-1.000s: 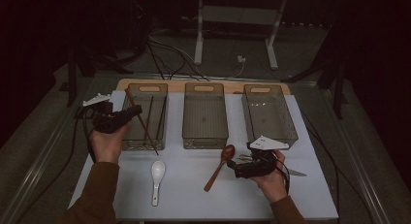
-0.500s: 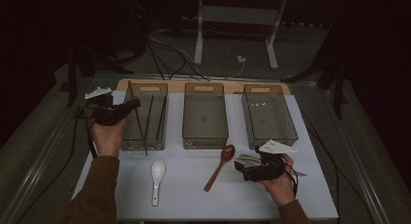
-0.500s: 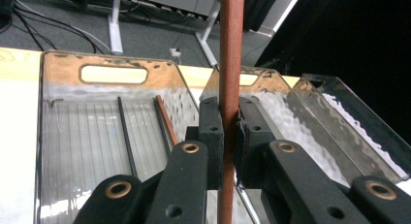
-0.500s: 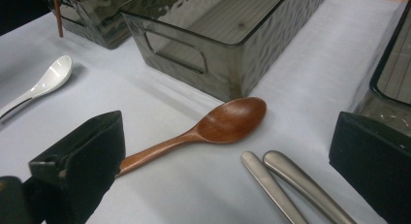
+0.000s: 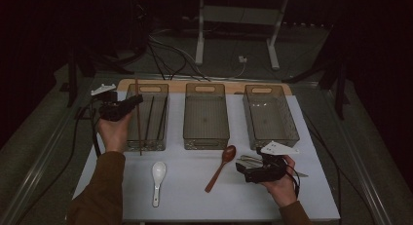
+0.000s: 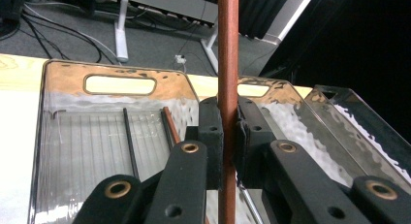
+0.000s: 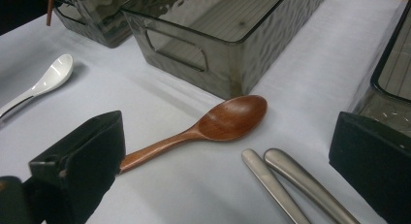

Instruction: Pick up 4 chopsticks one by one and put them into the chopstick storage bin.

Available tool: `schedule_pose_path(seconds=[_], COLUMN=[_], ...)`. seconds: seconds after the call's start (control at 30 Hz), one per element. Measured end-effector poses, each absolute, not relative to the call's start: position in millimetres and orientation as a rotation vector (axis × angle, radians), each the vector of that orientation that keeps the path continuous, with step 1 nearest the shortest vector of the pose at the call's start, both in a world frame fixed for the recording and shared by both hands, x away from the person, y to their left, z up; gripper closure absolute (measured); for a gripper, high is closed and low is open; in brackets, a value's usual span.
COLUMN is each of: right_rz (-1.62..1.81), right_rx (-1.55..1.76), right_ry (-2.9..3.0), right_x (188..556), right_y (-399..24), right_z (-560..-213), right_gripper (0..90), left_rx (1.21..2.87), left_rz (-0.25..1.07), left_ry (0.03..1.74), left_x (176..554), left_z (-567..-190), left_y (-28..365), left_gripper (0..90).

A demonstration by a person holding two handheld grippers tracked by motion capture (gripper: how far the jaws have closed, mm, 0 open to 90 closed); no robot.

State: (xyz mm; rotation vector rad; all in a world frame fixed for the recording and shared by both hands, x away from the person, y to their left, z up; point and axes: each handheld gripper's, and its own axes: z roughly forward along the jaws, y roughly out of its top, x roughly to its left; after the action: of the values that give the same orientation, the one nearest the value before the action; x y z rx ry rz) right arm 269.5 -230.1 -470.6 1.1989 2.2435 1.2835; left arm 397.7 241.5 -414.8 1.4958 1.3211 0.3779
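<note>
Your left gripper (image 6: 228, 136) clamps a brown chopstick (image 6: 228, 49) over the left bin (image 5: 146, 146) (two lie inside). Tilt it and it could fall outside; your right gripper (image 7: 228, 161) waits open.

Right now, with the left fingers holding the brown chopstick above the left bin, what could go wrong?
1. The left gripper pinches the brown chopstick at a single narrow spot, so the long stick might swing or slip out.
2. Its lower end hangs near the front wall of the left bin; it may catch the rim or land outside.
3. The open right gripper sits close to the wooden spoon and the metal handles and could knock them.
</note>
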Motion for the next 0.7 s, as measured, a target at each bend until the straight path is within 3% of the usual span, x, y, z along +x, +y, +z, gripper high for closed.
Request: schedule_pose_path(seconds=[0.53,0.57,0.63,0.7], right_rz=[1.291,1.293,1.295,1.298], right_rx=[1.203,1.202,1.203,1.202], right_ry=[2.244,2.245,2.244,2.24], right_x=[269.8,269.8,269.3,268.8], right_y=[-231.1,-231.3,-231.7,-232.7], right_z=[-472.0,-472.1,-472.0,-471.6], right_gripper=[0.0,0.0,0.0,0.0], left_rx=[1.503,1.511,1.503,1.495], left_rz=[0.39,0.397,0.408,0.444], left_ry=[1.375,1.383,1.399,1.402], left_x=[426.6,427.8,428.7,426.5], left_z=[-433.5,-435.3,-437.2,-435.6], left_y=[234.0,234.0,234.6,235.3], left_gripper=[83.8,81.6,62.8,49.5])
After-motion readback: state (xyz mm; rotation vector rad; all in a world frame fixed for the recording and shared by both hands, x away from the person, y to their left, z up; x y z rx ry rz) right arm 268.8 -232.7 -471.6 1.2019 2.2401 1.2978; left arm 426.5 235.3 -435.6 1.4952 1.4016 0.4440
